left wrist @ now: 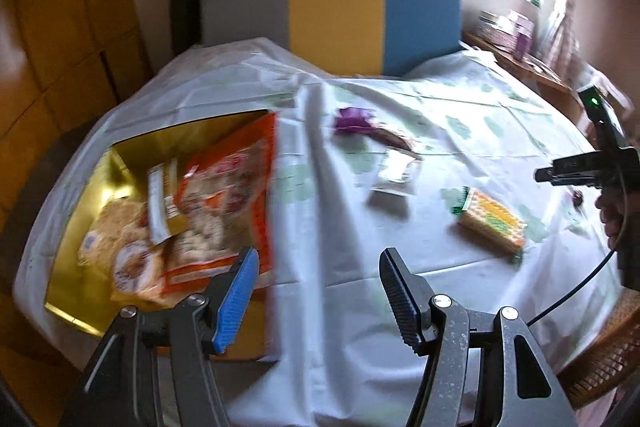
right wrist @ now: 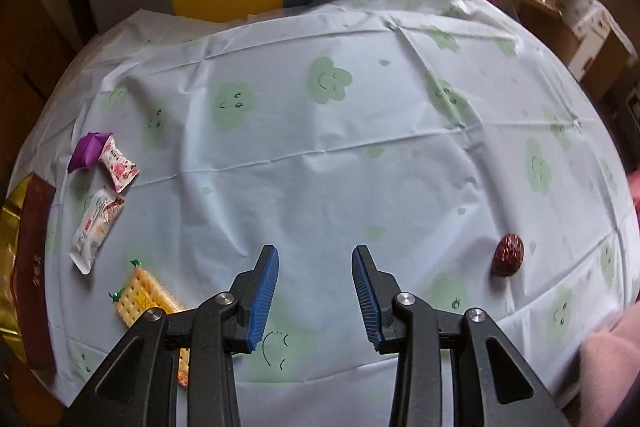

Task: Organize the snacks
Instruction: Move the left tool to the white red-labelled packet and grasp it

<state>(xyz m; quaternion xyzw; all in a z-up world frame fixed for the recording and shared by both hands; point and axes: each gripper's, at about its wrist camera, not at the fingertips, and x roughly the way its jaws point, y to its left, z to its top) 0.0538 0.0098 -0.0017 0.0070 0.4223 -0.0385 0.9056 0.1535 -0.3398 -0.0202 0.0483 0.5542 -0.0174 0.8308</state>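
Note:
My left gripper (left wrist: 319, 253) stands open and empty above the white tablecloth (left wrist: 360, 307), just right of a gold box (left wrist: 180, 125). The box holds an orange snack bag (left wrist: 232, 195) and other packets. On the cloth beyond lie a purple packet (left wrist: 352, 119), a white packet (left wrist: 394, 173) and a cracker pack (left wrist: 490, 225). My right gripper (right wrist: 316, 249) is open with nothing between its fingers, over bare cloth. The cracker pack (right wrist: 140, 301) is at its lower left, with the white packet (right wrist: 96, 227), a pink-white candy (right wrist: 120, 167) and the purple packet (right wrist: 88, 151) farther left. A red date (right wrist: 508, 254) lies to its right.
A chair with a grey, yellow and blue back (left wrist: 332, 11) stands behind the table. A wooden shelf (left wrist: 520, 63) with boxes runs along the right wall. A dark red box lid (right wrist: 36, 267) lies at the cloth's left edge. A pink cloth (right wrist: 608, 367) shows at the lower right.

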